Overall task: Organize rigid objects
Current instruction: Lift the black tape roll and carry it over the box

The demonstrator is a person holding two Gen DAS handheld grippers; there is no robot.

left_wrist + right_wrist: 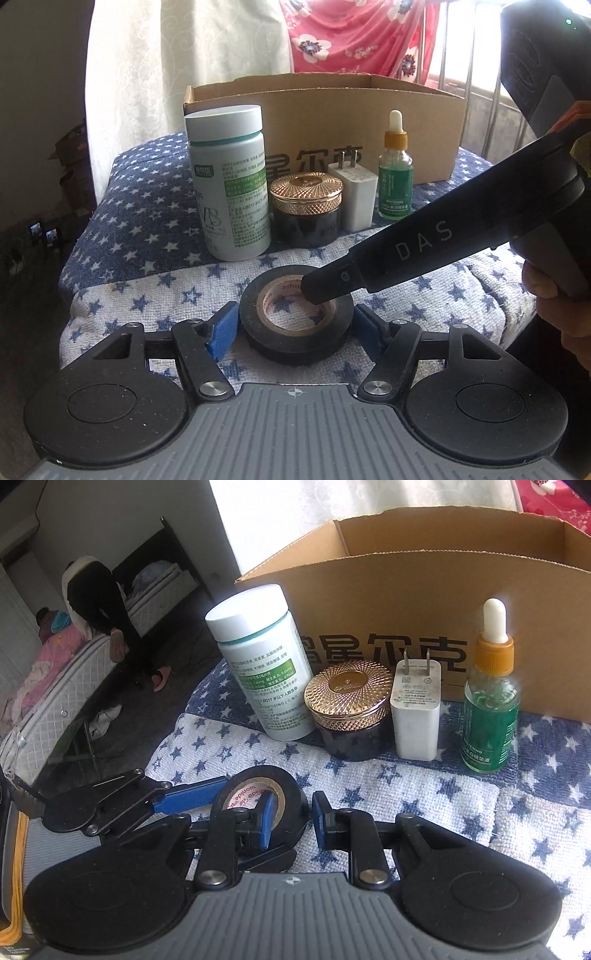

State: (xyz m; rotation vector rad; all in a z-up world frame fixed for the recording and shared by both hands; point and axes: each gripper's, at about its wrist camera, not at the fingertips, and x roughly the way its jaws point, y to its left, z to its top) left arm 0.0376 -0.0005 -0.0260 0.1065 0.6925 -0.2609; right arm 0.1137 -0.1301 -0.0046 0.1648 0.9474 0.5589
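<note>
A black tape roll point(293, 334) point(295, 794) lies flat on the star-print towel point(140, 302). My left gripper point(295, 325) has it between its blue pads point(221, 332), which meet the roll's left and right sides. My right gripper point(293, 812) comes in from the right and straddles the roll's wall. One of its fingers point(267, 819) is in the core and the other is just outside, with thin gaps showing. Its black finger point(406, 251) dips into the hole in the left wrist view. The left gripper's blue finger point(192, 794) lies against the roll in the right wrist view.
Behind the roll stand a white pill bottle point(227, 184), a gold-lidded dark jar point(306, 210), a white plug charger point(356, 195) and a green dropper bottle point(395, 177). An open cardboard box point(406, 122) is behind them. A person point(96, 598) bends over by a bed far left.
</note>
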